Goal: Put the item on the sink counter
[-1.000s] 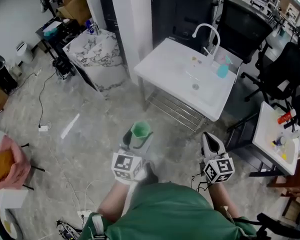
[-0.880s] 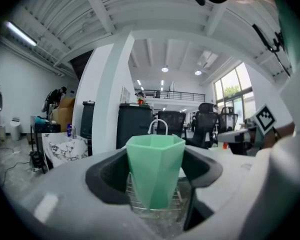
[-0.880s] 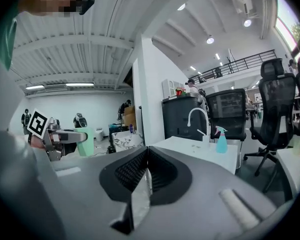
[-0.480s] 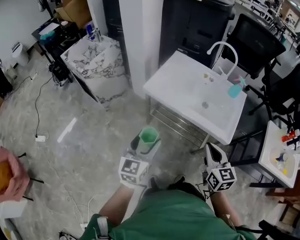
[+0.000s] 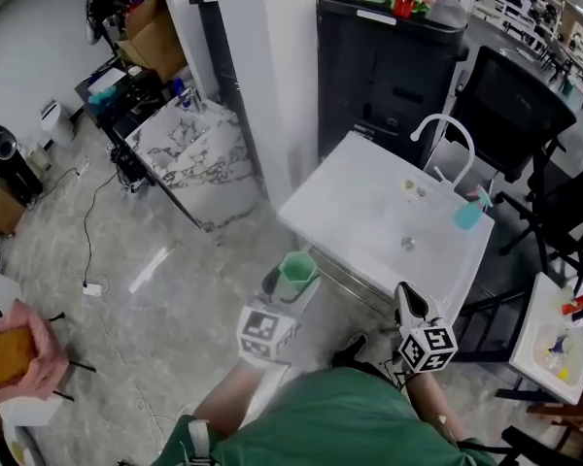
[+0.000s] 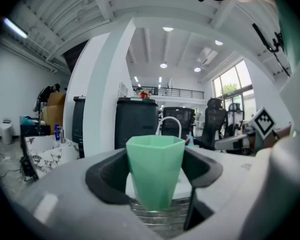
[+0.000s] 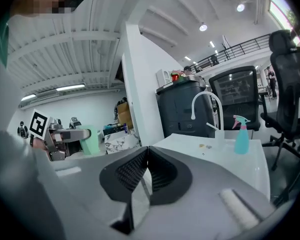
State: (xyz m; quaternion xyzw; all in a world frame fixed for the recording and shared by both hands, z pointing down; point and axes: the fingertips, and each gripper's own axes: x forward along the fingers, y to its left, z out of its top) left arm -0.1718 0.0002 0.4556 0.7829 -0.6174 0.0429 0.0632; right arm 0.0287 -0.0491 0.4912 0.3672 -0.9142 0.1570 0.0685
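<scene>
A pale green faceted cup (image 6: 155,171) stands upright between the jaws of my left gripper (image 6: 155,174), which is shut on it. In the head view the cup (image 5: 296,275) hangs over the floor just short of the white sink counter (image 5: 345,212). The left gripper (image 5: 291,284) holds it in front of my body. My right gripper (image 5: 408,304) is near the counter's front edge, its jaws shut with nothing between them. In the right gripper view the right gripper (image 7: 146,161) points at the counter (image 7: 190,144), and the cup (image 7: 91,140) shows at the left.
The counter has a white curved tap (image 5: 447,139) and a teal spray bottle (image 5: 469,212) at its far side. A black cabinet (image 5: 389,66) and a white pillar (image 5: 272,66) stand behind it. A marble-topped table (image 5: 189,139) is at the left, black office chairs (image 5: 520,115) at the right.
I have come closer to the sink counter with both grippers. The green cup stays in the left gripper and is now near the counter's front left corner.
</scene>
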